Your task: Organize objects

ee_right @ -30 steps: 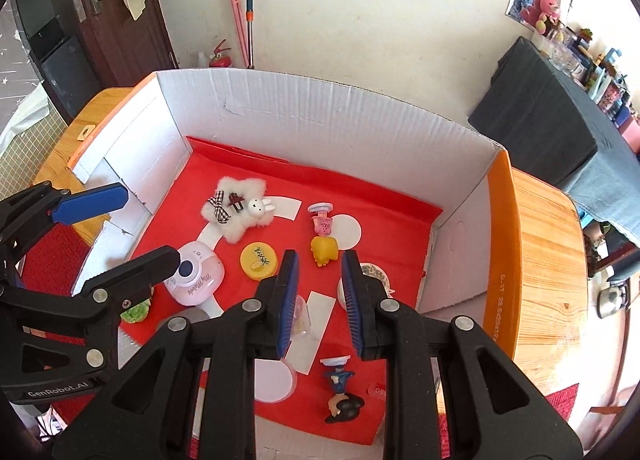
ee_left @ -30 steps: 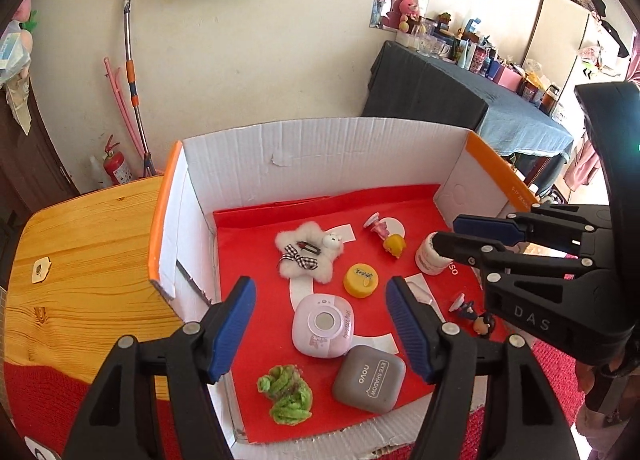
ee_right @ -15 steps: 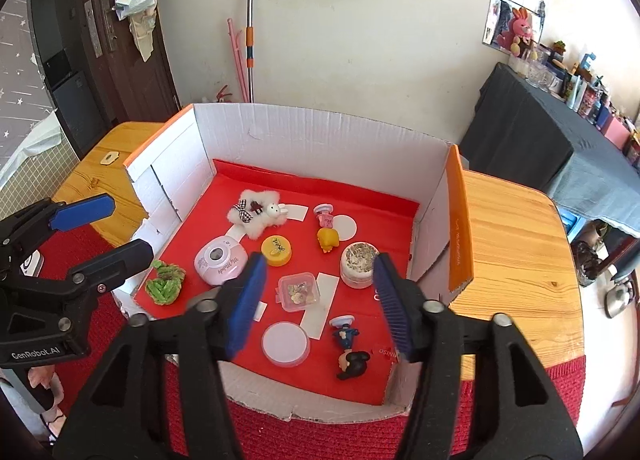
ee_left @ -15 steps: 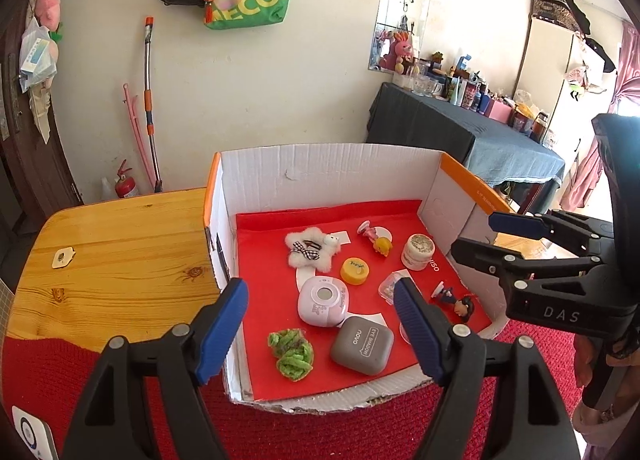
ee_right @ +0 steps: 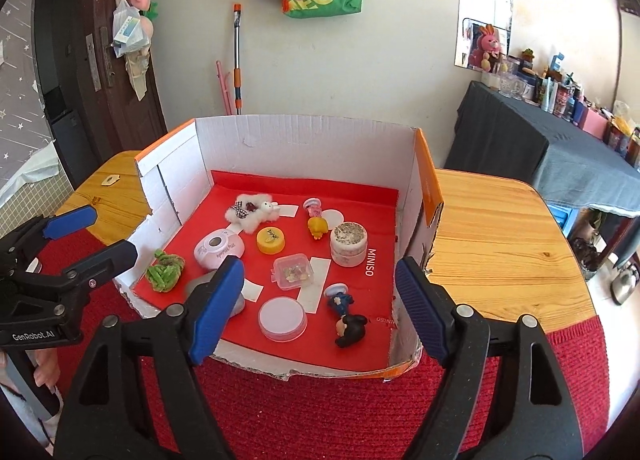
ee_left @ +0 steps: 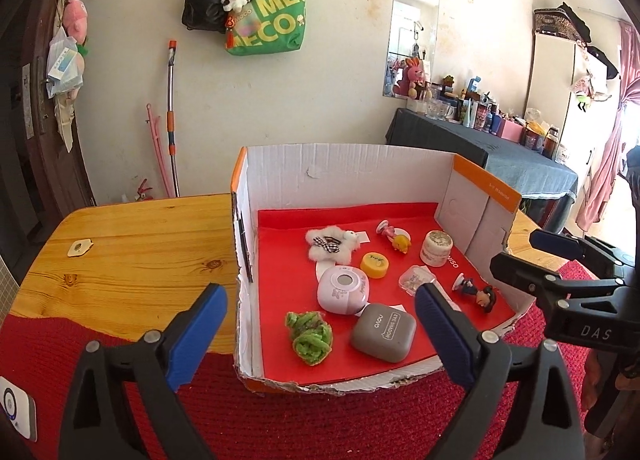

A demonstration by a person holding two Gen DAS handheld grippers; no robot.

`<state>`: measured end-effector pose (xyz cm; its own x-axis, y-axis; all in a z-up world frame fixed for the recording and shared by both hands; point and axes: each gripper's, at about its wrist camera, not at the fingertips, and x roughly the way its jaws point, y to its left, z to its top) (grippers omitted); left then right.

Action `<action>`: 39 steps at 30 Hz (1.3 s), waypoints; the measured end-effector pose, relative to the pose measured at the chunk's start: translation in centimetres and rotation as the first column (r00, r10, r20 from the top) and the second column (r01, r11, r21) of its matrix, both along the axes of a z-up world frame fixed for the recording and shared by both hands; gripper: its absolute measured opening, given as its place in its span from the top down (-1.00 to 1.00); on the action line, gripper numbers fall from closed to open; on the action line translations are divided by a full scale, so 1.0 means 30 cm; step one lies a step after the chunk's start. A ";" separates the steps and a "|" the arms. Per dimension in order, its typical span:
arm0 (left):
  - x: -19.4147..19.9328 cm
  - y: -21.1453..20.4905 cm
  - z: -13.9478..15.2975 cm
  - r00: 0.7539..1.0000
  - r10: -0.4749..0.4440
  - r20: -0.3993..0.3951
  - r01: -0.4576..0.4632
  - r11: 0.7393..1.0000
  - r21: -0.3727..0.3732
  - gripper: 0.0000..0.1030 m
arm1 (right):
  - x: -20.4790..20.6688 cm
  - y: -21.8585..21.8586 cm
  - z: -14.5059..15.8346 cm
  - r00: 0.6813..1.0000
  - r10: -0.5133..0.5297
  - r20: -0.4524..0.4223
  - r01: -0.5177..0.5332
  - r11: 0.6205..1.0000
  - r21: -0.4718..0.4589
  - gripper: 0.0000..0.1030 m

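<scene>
The open white cardboard box [ee_right: 304, 139] with its red liner sits on the wooden surface [ee_right: 500, 227], small trinkets spread inside. Our left gripper [ee_left: 320, 336] has just been opening; its blue-padded fingers [ee_left: 196, 336] stand wide, nothing between them. Our right gripper [ee_right: 320, 302] likewise has just been opening, empty. We read "MINISO" on the liner, "novo EYE SHADOW" on the grey rounded case [ee_left: 384, 332], "MECO" on the green hanging bag [ee_left: 272, 19].
</scene>
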<state>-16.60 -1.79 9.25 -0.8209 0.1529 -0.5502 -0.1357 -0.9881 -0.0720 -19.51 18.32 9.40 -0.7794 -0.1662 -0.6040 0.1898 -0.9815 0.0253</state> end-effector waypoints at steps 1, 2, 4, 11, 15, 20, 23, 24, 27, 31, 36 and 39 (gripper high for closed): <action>0.000 0.001 -0.013 1.000 0.007 -0.006 -0.007 1.000 0.002 -0.87 | 0.001 -0.004 -0.012 1.000 -0.001 -0.010 0.001 1.000 0.000 -0.65; -0.003 0.000 -0.023 1.000 0.013 -0.012 -0.013 1.000 0.003 -0.87 | 0.000 -0.007 -0.025 1.000 -0.007 -0.019 0.007 1.000 0.009 -0.67; -0.014 0.001 -0.043 0.999 0.029 -0.018 -0.029 1.000 -0.006 -0.87 | -0.006 -0.018 -0.049 0.999 -0.026 -0.031 0.027 0.999 0.034 -0.67; -0.034 0.016 -0.094 0.997 0.064 -0.035 -0.066 0.997 -0.050 -0.87 | -0.035 -0.024 -0.117 0.997 -0.068 -0.041 0.069 0.996 0.049 -0.68; -0.039 0.007 -0.102 0.997 0.071 -0.032 -0.072 0.997 -0.035 -0.87 | -0.035 -0.025 -0.139 0.997 -0.069 -0.045 0.072 0.995 0.062 -0.74; -0.043 0.005 -0.111 0.997 0.073 -0.020 -0.074 0.997 -0.036 -0.88 | -0.024 -0.003 -0.131 0.994 -0.083 -0.064 0.085 0.996 0.029 -0.89; -0.033 0.018 -0.108 0.997 0.070 -0.036 -0.071 0.996 -0.054 -0.88 | -0.024 -0.006 -0.130 0.995 -0.081 -0.065 0.083 0.996 0.036 -0.89; -0.028 0.020 -0.106 0.997 0.068 -0.044 -0.070 0.996 -0.057 -0.88 | -0.025 -0.009 -0.132 0.995 -0.082 -0.061 0.084 0.996 0.041 -0.90; -0.020 0.020 -0.101 0.996 0.066 -0.058 -0.069 0.996 -0.057 -0.96 | -0.020 -0.018 -0.130 0.994 -0.081 -0.070 0.085 0.995 0.054 -0.90; -0.022 0.013 -0.100 0.996 0.070 -0.055 -0.073 0.996 -0.048 -0.98 | -0.011 -0.017 -0.124 0.992 -0.089 -0.085 0.094 0.994 0.053 -0.97; -0.024 0.010 -0.101 0.996 0.073 -0.051 -0.075 0.996 -0.045 -0.99 | -0.009 -0.018 -0.123 0.992 -0.091 -0.084 0.095 0.994 0.051 -0.98; -0.023 0.008 -0.102 0.996 0.072 -0.052 -0.074 0.996 -0.046 -0.99 | -0.008 -0.019 -0.123 0.993 -0.089 -0.083 0.093 0.994 0.052 -0.98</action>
<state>-17.30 -1.54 6.19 -0.8557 0.0660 -0.5132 -0.0653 -0.9977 -0.0194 -19.76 17.75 5.70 -0.8360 -0.0601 -0.5455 0.0987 -0.9942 -0.0418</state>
